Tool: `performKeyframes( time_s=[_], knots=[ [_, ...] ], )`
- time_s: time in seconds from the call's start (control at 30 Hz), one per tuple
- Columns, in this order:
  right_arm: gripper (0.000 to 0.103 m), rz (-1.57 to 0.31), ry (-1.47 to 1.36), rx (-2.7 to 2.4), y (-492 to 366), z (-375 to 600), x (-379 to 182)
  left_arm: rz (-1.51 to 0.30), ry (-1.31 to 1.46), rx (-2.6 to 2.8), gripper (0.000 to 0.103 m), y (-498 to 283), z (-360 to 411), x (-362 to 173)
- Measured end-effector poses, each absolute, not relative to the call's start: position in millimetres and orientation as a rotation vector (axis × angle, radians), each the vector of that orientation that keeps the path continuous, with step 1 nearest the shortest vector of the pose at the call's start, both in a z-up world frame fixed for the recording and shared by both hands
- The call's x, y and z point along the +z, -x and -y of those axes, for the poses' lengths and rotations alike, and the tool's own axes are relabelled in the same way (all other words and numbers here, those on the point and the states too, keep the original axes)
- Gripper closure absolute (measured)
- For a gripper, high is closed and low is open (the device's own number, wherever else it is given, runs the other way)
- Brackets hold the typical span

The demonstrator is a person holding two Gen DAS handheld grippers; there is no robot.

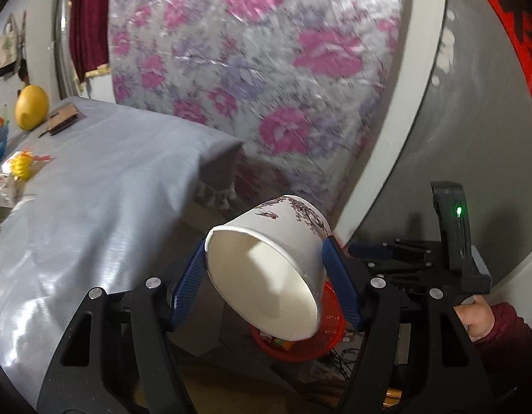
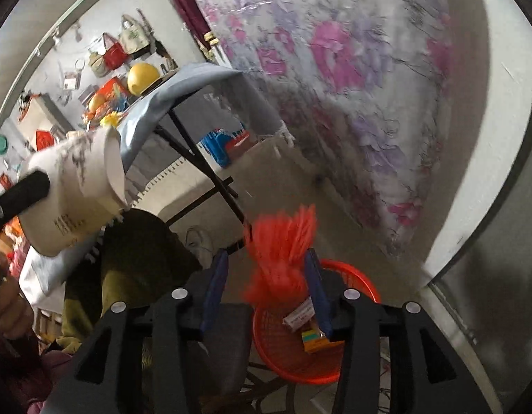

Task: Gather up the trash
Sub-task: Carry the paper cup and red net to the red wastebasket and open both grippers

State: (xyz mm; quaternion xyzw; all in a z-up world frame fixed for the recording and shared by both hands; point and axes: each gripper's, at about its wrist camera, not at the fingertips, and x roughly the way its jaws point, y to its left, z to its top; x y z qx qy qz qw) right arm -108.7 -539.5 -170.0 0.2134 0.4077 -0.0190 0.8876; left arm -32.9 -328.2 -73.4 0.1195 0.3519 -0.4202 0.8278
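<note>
My left gripper [image 1: 264, 276] is shut on a white paper cup [image 1: 272, 276] with a plum-blossom print, held on its side with the mouth toward the camera, above a red mesh basket [image 1: 329, 338]. The cup also shows in the right wrist view [image 2: 76, 193] at the left. In the right wrist view my right gripper [image 2: 266, 293] is open; a blurred orange-red net bag [image 2: 283, 252] hangs between its blue pads [image 2: 316, 289], over the red basket [image 2: 283, 355], which holds small boxes [image 2: 314, 338]. I cannot tell whether the bag touches a pad.
A table with a grey cloth [image 1: 93, 200] stands to the left, carrying a yellow pomelo [image 1: 31, 107], a brown card [image 1: 62, 120] and wrappers [image 1: 17, 169]. A floral plastic-wrapped mattress [image 1: 252, 62] leans behind. A dark chair [image 2: 141, 252] and folding table legs [image 2: 210, 179] stand near the basket.
</note>
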Motion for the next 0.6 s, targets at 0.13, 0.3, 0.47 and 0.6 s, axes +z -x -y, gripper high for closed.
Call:
performKeyframes(
  time_s=[0.13, 0.3, 0.47, 0.6],
  knots=[
    [0.052, -0.812, -0.457, -0.059, 114.2, 550.5, -166.2, -0.766, -0.282, -0.916, 0.037, 38.2, 342.5, -82.1],
    [0.047, -0.761, -0.502, -0.102, 120.1, 572.9, -160.0, -0.792, -0.314, -0.942, 0.037, 44.1, 357.6, -91.2],
    [0.047, -0.727, -0.522, -0.124, 129.2, 585.1, -154.0, -0.826, -0.337, -0.98, 0.035, 47.9, 374.4, -100.6],
    [0.047, -0.714, -0.526, -0.123, 131.9, 586.3, -151.2, -0.844, -0.349, -0.989, 0.031, 49.6, 384.1, -104.7]
  ],
)
